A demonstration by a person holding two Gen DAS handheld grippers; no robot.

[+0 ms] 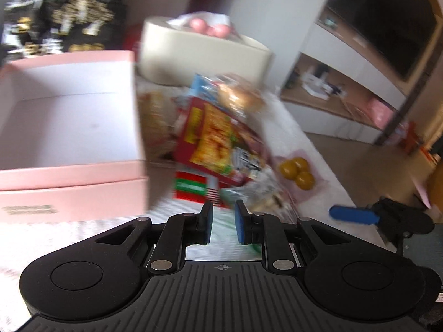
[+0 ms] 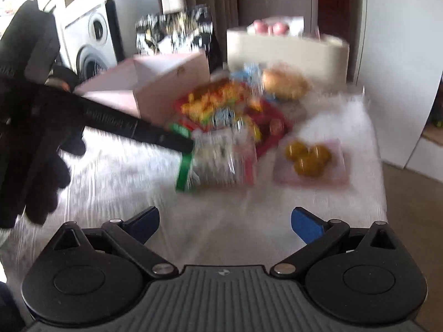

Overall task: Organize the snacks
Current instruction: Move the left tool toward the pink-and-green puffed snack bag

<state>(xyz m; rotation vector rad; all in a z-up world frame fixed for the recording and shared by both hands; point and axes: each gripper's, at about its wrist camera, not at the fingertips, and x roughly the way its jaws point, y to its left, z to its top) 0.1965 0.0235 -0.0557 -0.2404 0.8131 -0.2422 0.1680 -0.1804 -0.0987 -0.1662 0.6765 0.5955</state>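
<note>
A heap of snack packets (image 1: 218, 135) lies on the white table, right of an open pink box (image 1: 69, 127); the heap (image 2: 229, 121) and the box (image 2: 155, 83) also show in the right wrist view. My left gripper (image 1: 223, 224) has its jaws narrowly apart, just short of a green and clear packet (image 1: 193, 188), nothing between them. In the right wrist view its fingers (image 2: 180, 141) reach that packet (image 2: 216, 160). My right gripper (image 2: 224, 221) is wide open and empty, above bare cloth in front of the heap. Both views are blurred.
A pink plate with three yellow-green fruits (image 2: 310, 157) sits right of the heap. A cream container (image 2: 285, 49) with pink fruits and a black-and-gold bag (image 1: 69, 19) stand at the back. The table's right edge (image 2: 379, 166) drops to the floor.
</note>
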